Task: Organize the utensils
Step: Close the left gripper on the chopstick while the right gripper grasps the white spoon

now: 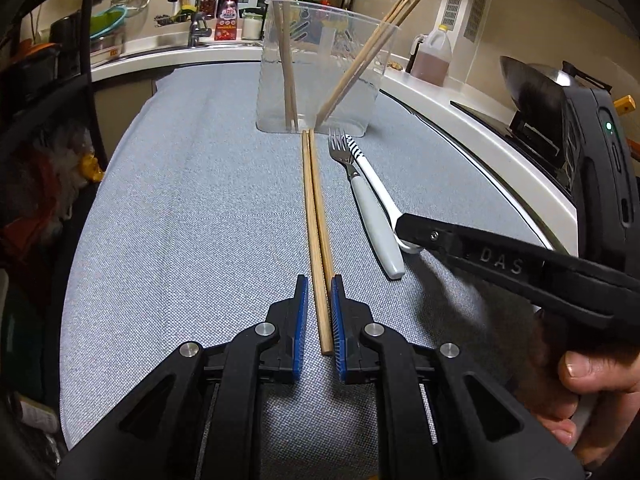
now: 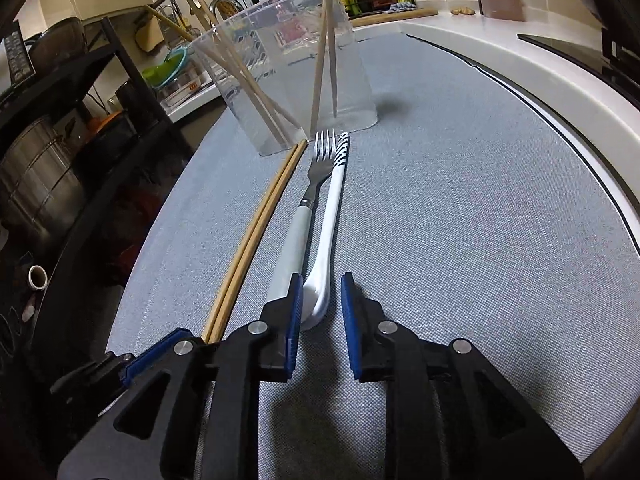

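A pair of wooden chopsticks [image 1: 316,216] lies on the grey-blue cloth, pointing at a clear plastic container [image 1: 320,68] that holds several chopsticks. My left gripper [image 1: 320,280] is open, its blue pads on either side of the pair's near end. A fork with a pale handle [image 1: 372,216] and a white spoon with a striped handle [image 1: 370,172] lie to the right. My right gripper [image 2: 319,280] is open around the spoon's bowl [image 2: 320,292], beside the fork [image 2: 296,236], chopsticks [image 2: 256,240] and container [image 2: 288,76].
The cloth covers a table [image 1: 180,200]. A white counter [image 1: 500,132] runs along the right with an oil jug [image 1: 434,54] and a wok [image 1: 532,84]. A sink and bottles [image 1: 228,16] stand behind. A dark shelf with pots [image 2: 48,168] is on the left.
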